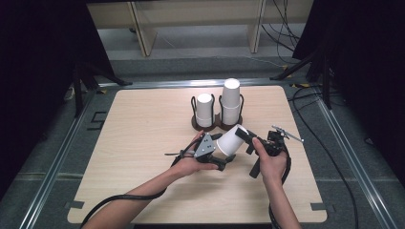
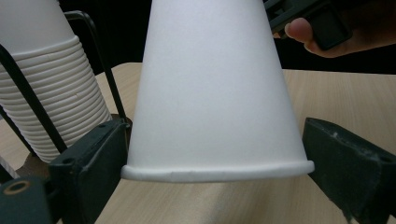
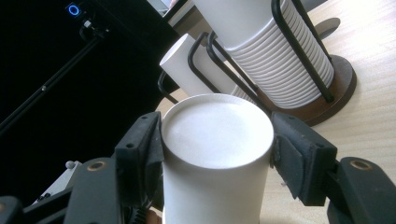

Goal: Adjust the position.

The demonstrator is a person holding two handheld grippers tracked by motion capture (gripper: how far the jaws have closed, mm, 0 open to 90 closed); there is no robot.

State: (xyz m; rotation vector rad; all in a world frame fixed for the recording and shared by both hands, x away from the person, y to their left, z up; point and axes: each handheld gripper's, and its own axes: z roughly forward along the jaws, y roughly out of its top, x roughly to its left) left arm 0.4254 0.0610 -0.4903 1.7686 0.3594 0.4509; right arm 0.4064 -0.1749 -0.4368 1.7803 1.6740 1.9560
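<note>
Hovering above the counter (image 1: pixel 143 143), a white paper cup (image 1: pixel 231 140) lies tilted between the two claws, in front of the cup holder (image 1: pixel 217 125). The right claw (image 3: pixel 217 149) is clamped on the cup's closed bottom end, a black pad pressing each side of it. The left claw (image 2: pixel 217 170) stands at the cup's open rim: its jaws sit wide, one just beside the rim at the left, the other with a small gap at the right, so the pads do not yet press on the cup. The holder is a dark round base with black wire loops, standing near the counter's far edge. It carries two stacks of upturned cups, a short stack (image 1: pixel 205 109) and a taller stack (image 1: pixel 230 101) beside it.
</note>
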